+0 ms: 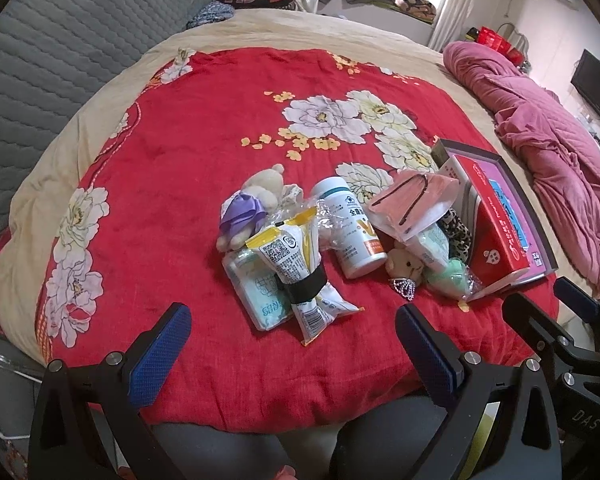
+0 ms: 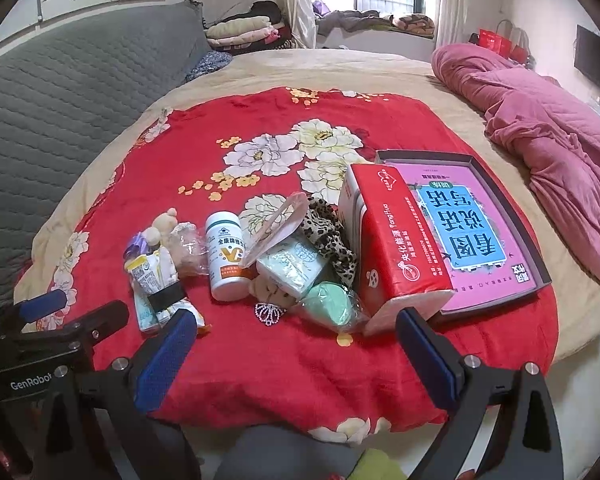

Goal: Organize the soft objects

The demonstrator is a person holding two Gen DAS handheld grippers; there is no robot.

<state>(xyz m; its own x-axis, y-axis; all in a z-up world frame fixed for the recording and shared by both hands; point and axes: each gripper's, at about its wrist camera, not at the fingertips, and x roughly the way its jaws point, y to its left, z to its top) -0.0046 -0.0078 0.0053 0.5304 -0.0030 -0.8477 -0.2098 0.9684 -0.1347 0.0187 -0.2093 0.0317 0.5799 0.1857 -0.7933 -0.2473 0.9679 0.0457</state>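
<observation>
Left gripper: jaws spread wide, nothing between pads, hovering above the near edge of the red floral blanket. Right gripper: likewise released, empty, above the same edge; the two sit side by side.

Item cluster lies on the blanket at approx. 12 o'clock from the left gripper, apart from both:
- Yellow-white snack pouch, black band round its middle, lying across a tissue pack.
- Plush w/ purple cloth at 11 o'clock of the pouch, touching it.
- White bottle on its side, just beside the pouch at 2 o'clock.
- Pink mask in clear bag, at 3 o'clock of the bottle.
- Small bear plush, silver tiara in front of it.
- Mint-green soft item in clear wrap; leopard-print fabric behind it.
- Red tissue box leaning on the gray tray, which holds a pink book.

Pink quilt bunched at 2 o'clock, off the blanket.
</observation>
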